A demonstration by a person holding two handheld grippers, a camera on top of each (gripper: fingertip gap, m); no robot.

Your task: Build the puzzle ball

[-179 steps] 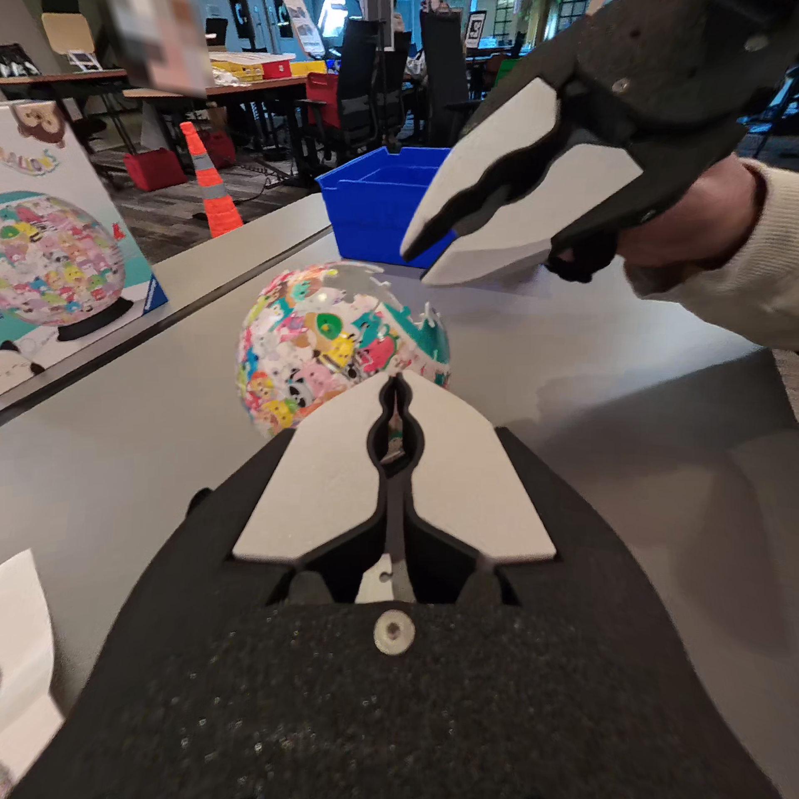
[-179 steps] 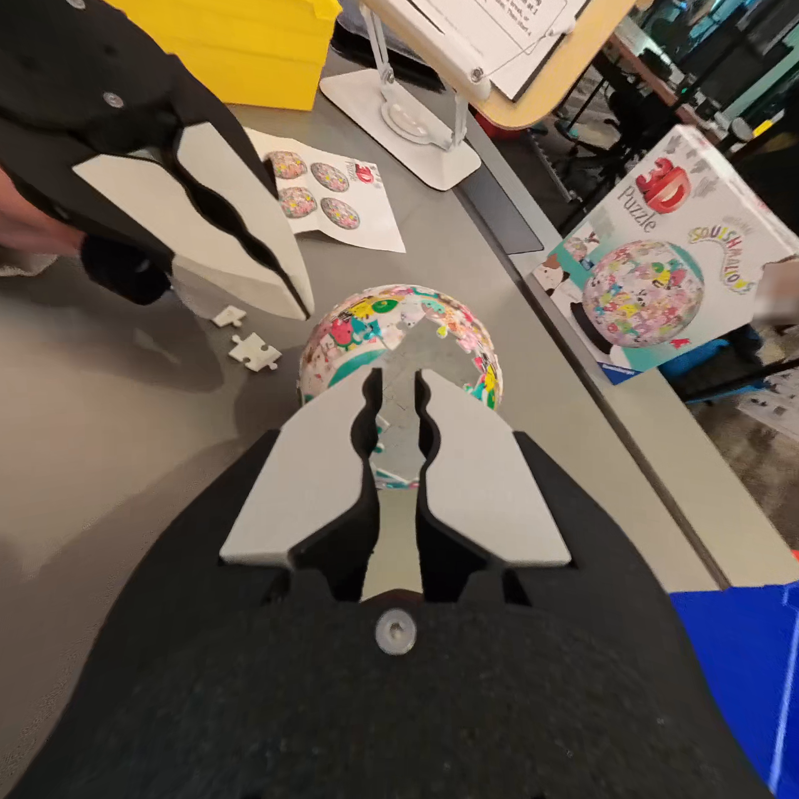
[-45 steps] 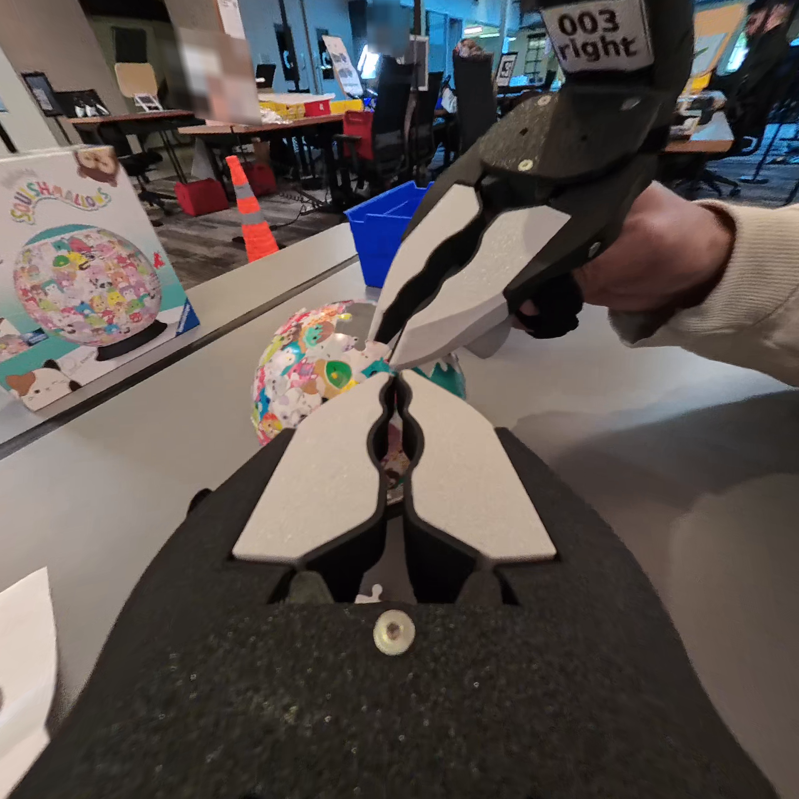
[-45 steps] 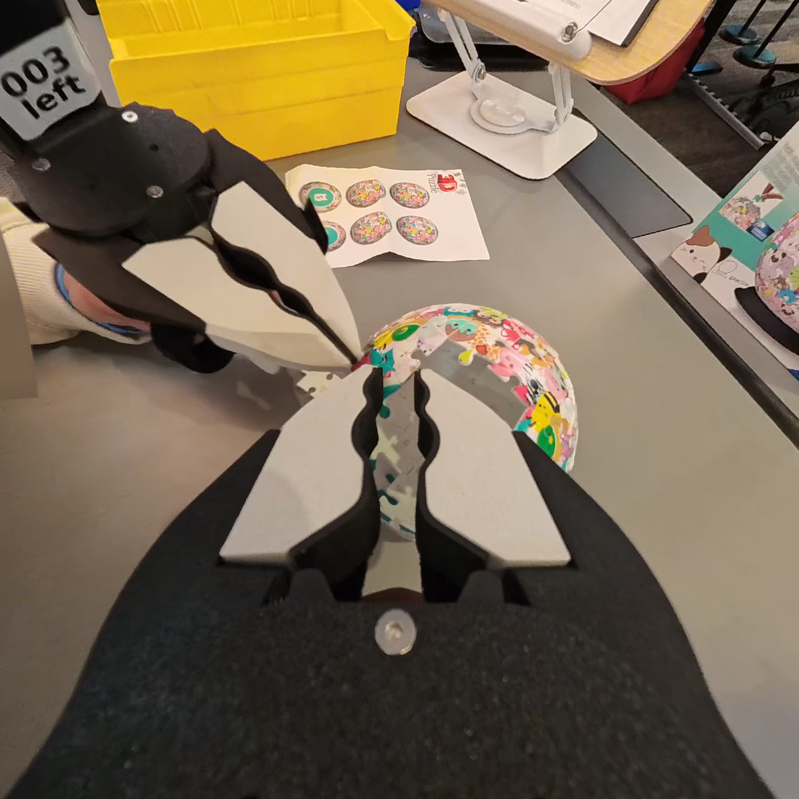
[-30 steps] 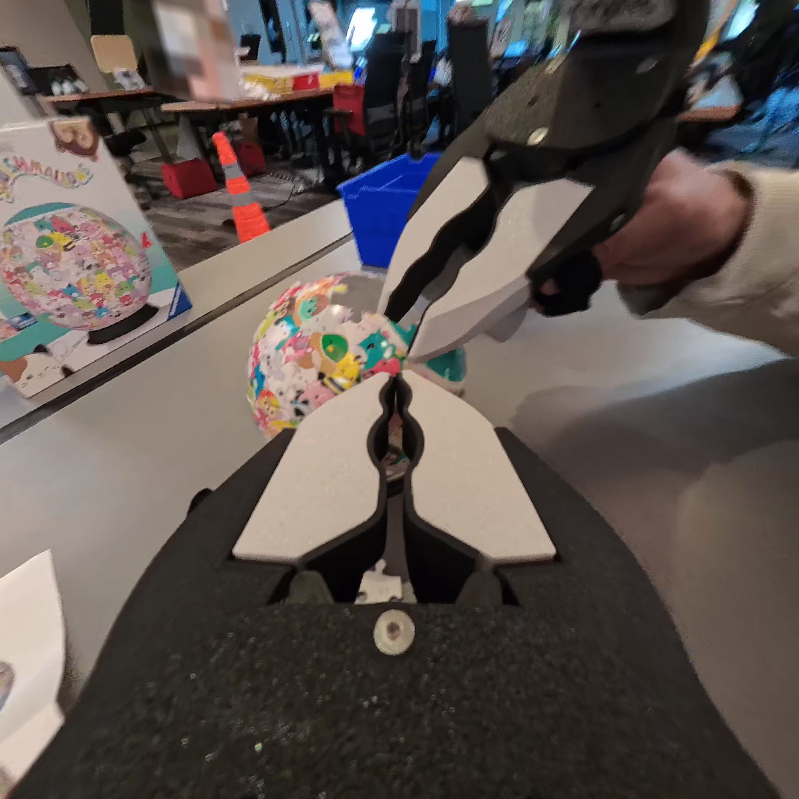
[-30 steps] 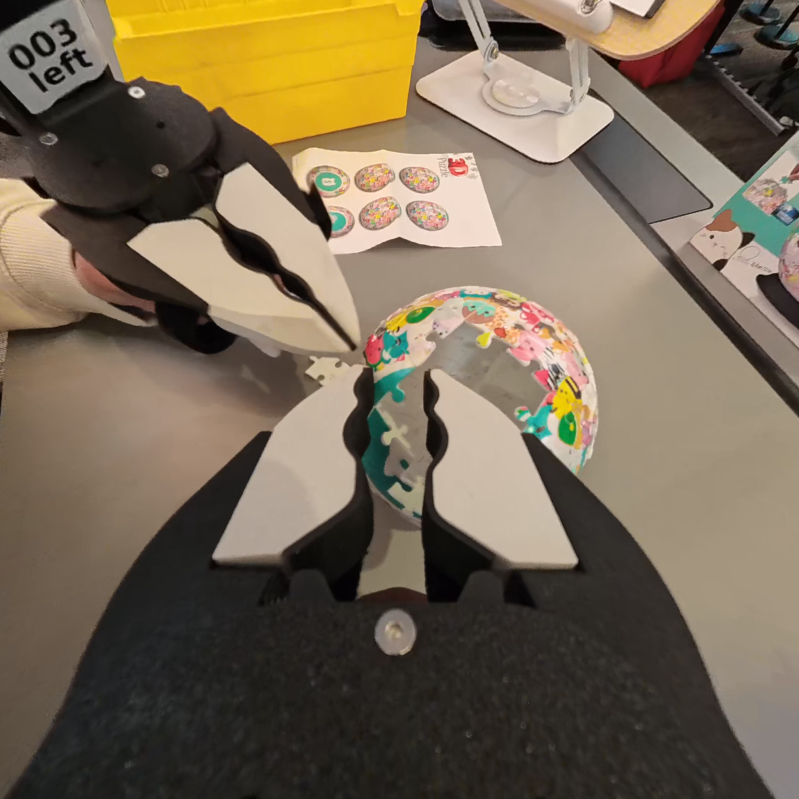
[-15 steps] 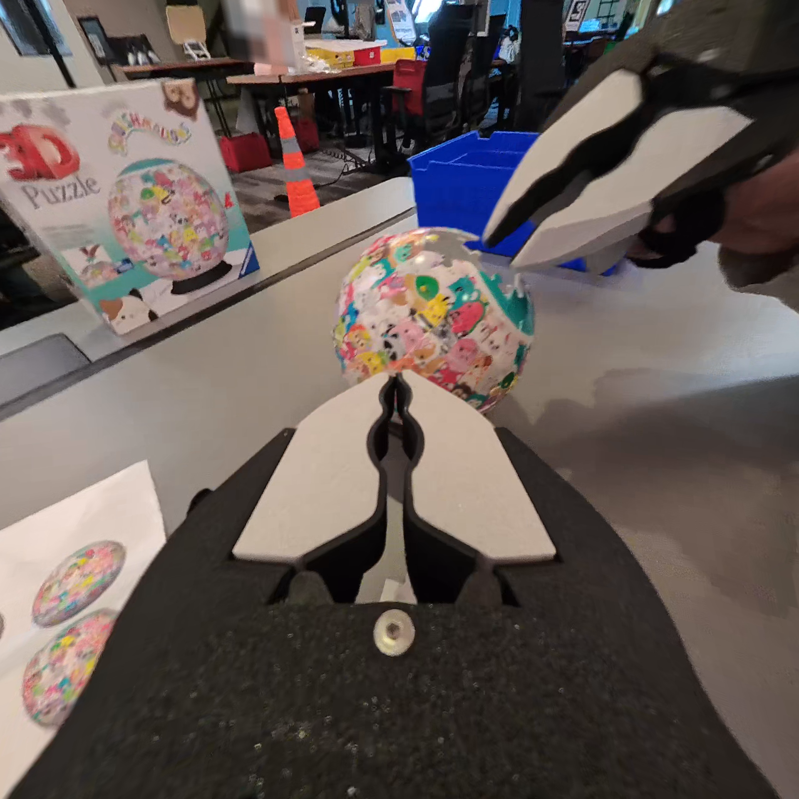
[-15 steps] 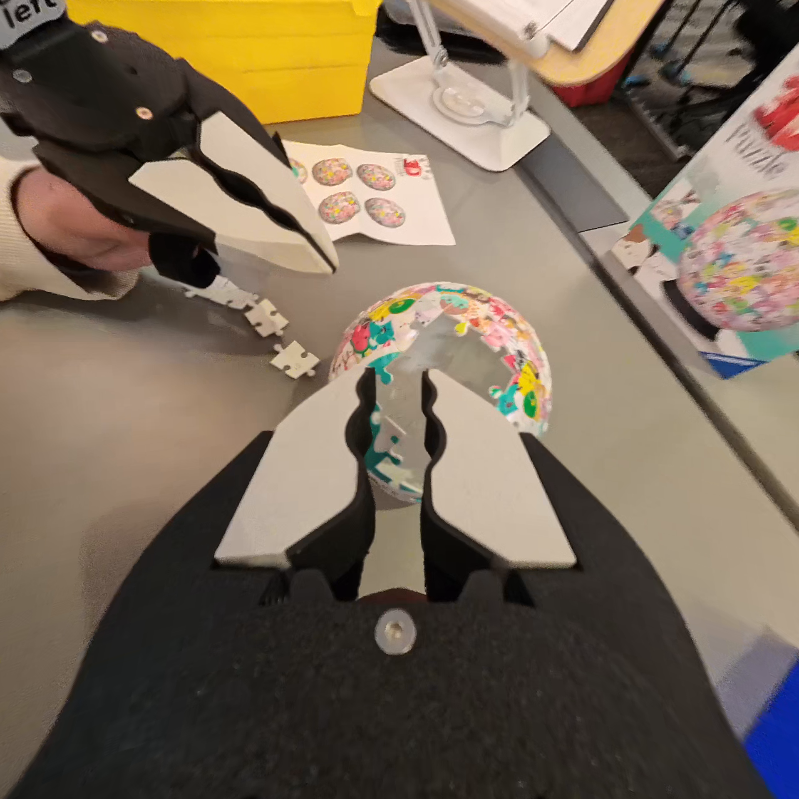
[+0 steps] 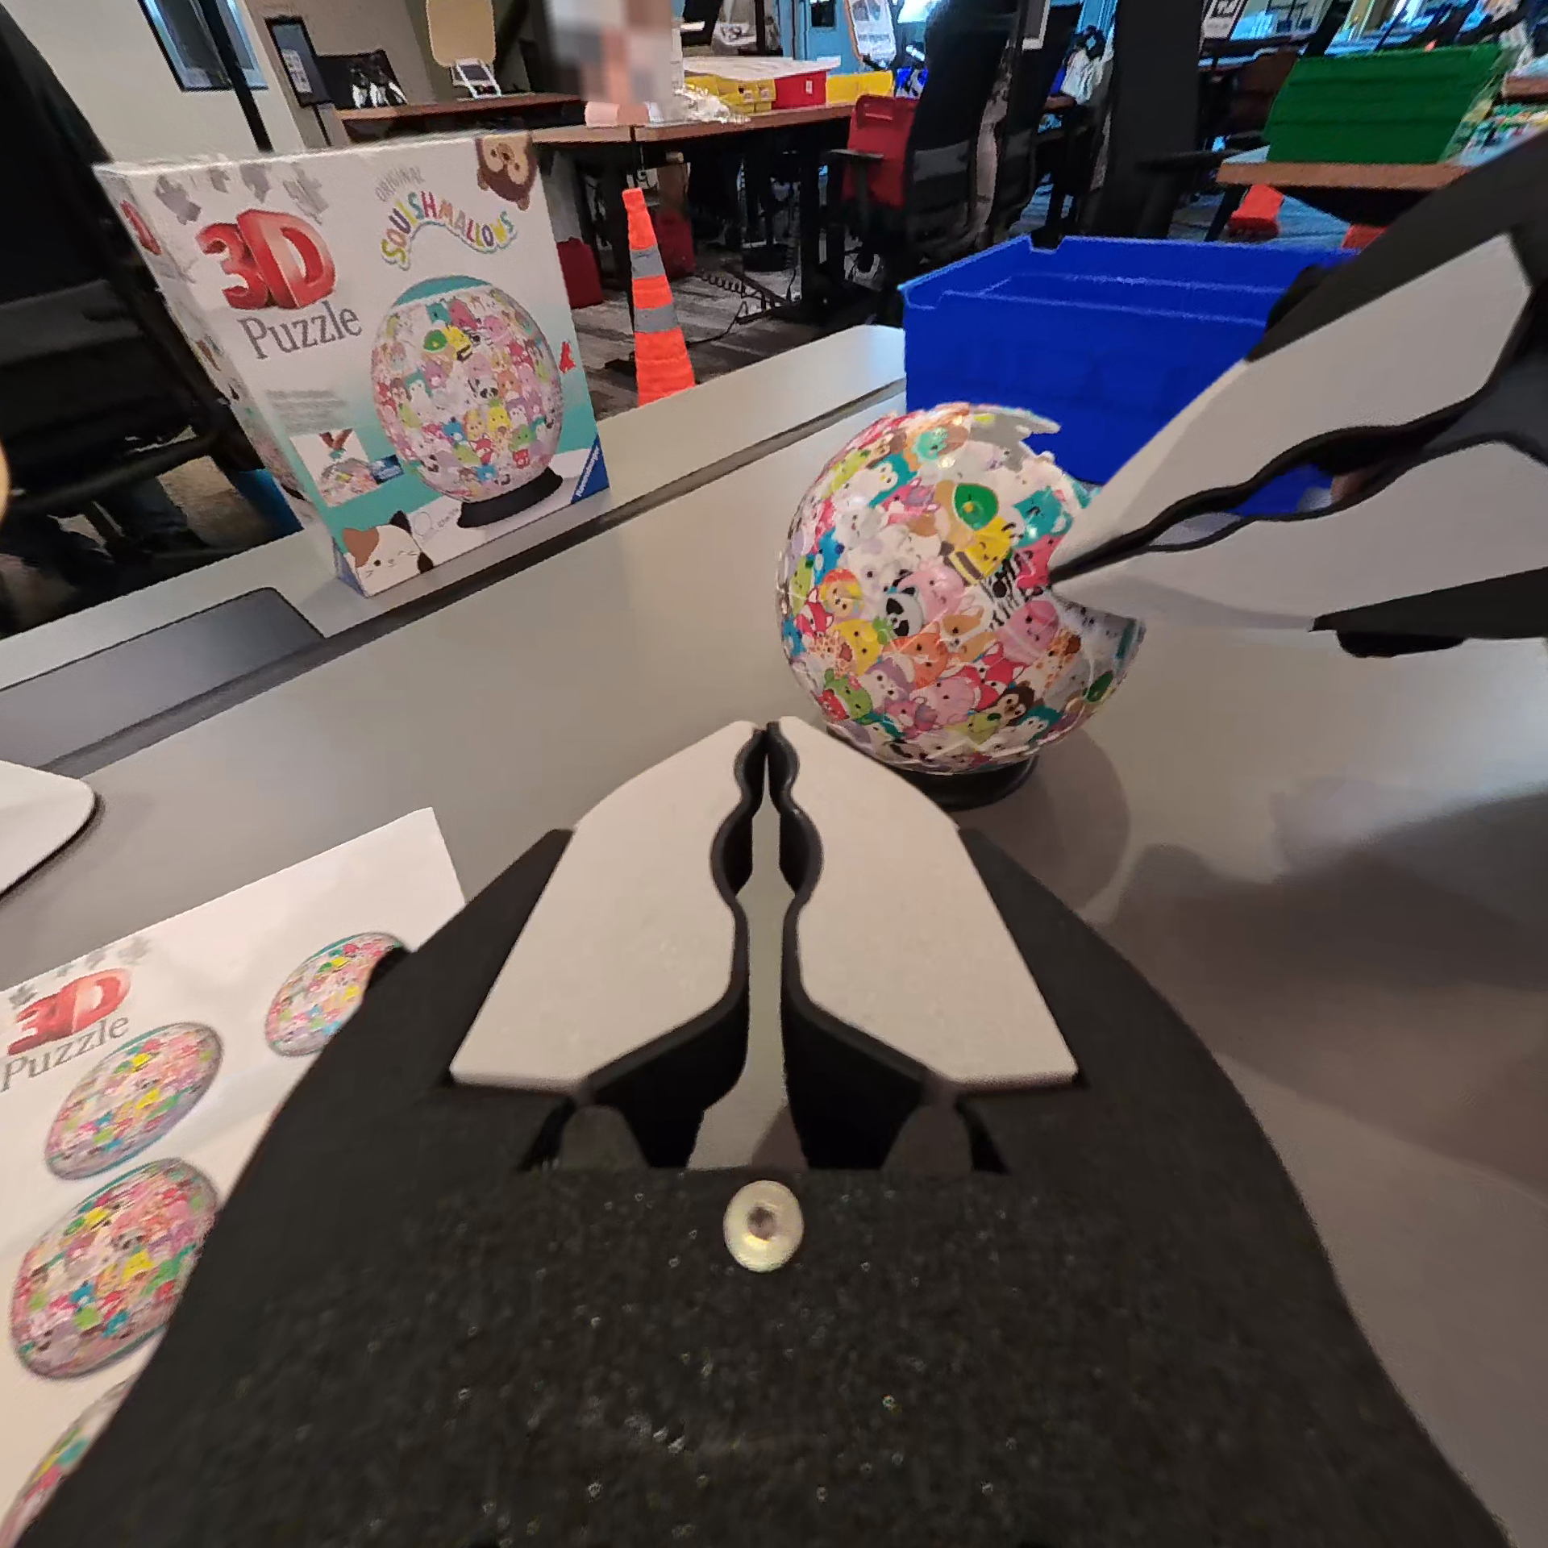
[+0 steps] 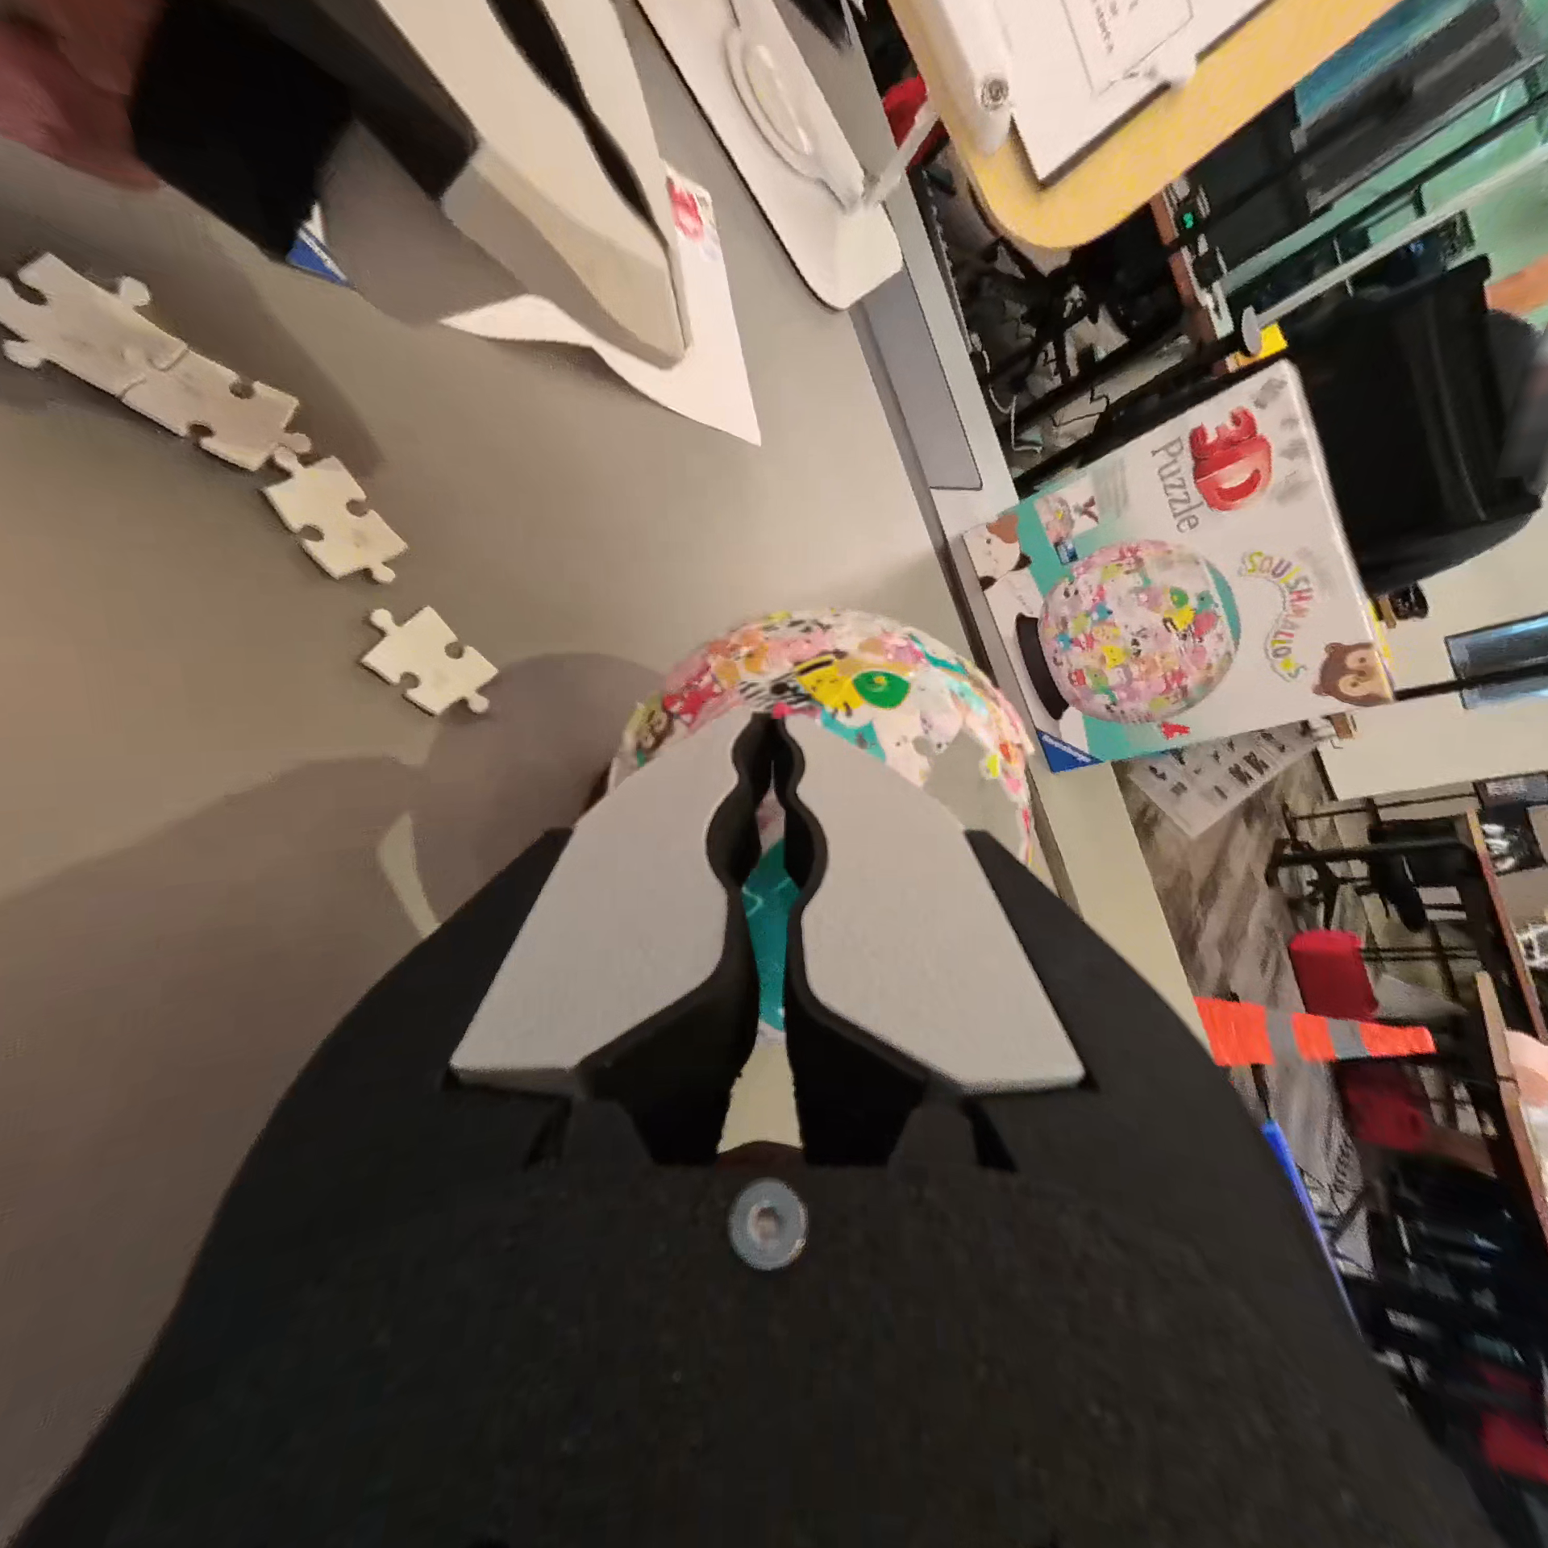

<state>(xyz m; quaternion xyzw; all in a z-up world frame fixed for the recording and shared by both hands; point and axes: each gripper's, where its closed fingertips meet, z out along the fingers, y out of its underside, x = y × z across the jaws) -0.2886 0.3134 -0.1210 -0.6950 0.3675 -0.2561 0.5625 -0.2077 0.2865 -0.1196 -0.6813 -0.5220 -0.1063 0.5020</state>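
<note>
The colourful puzzle ball [image 9: 938, 603] sits on a black stand [image 9: 976, 777] on the grey table, with a gap in its shell at the top. It also shows in the right wrist view [image 10: 879, 695]. My left gripper [image 9: 768, 737] is shut and empty, low over the table, a little short and left of the ball. My right gripper [image 10: 771, 724] is shut, and its tips touch the ball's side; it reaches in from the right in the left wrist view [image 9: 1057, 575]. Several loose white-backed pieces [image 10: 427, 662] lie to the left of the ball.
The puzzle box [image 9: 377, 352] stands at the table's far edge. A blue bin [image 9: 1089, 343] is behind the ball. A printed sheet [image 9: 167, 1064] lies under my left gripper's left side. A white clipboard stand [image 10: 804, 142] and the left gripper [image 10: 586, 167] are beyond the loose pieces. Some 9 centimetres of space lies between my two pairs of fingers.
My left gripper has pulled back and left from the ball, and the piece seen between its fingers earlier is gone. My right gripper has closed, rolled sideways and come against the ball's side.
</note>
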